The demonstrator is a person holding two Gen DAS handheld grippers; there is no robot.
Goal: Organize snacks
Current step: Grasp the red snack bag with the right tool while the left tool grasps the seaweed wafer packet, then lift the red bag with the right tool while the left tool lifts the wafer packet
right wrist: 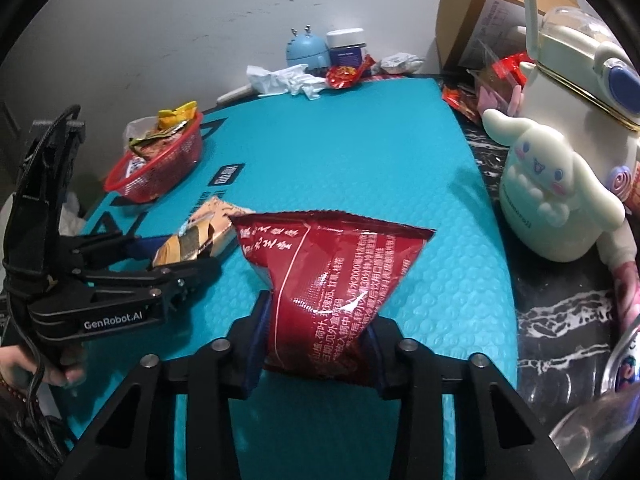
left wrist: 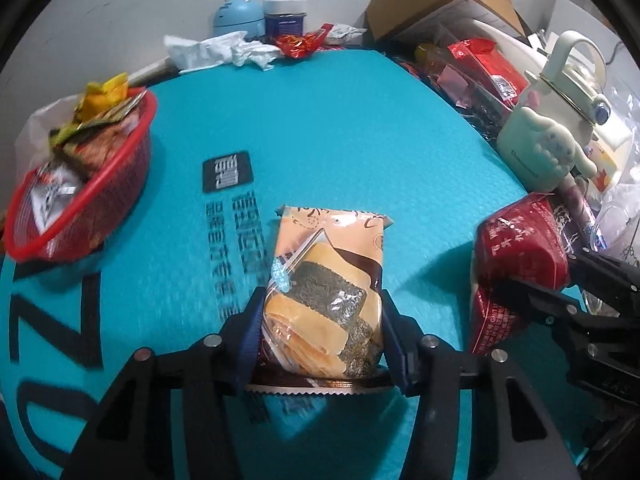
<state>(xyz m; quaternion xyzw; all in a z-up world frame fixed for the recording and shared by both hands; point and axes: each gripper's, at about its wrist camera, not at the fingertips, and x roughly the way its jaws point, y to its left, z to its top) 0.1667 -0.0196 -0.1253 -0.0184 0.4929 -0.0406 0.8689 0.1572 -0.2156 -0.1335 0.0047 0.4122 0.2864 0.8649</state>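
Orange snack pack (left wrist: 324,300) between left jaws, red packet (right wrist: 332,284) between right jaws

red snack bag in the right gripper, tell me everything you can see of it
The red snack bag is a glossy dark red plastic pouch with white Chinese print and a thin white line running down its back seam. Its far edge is a flat crimped seal, and the body is crumpled and pinched narrow where the right gripper clamps it between blue-padded fingers. It is held tilted above the teal mat, apparently off the surface. Its left corner is beside the orange packet held by the left gripper.
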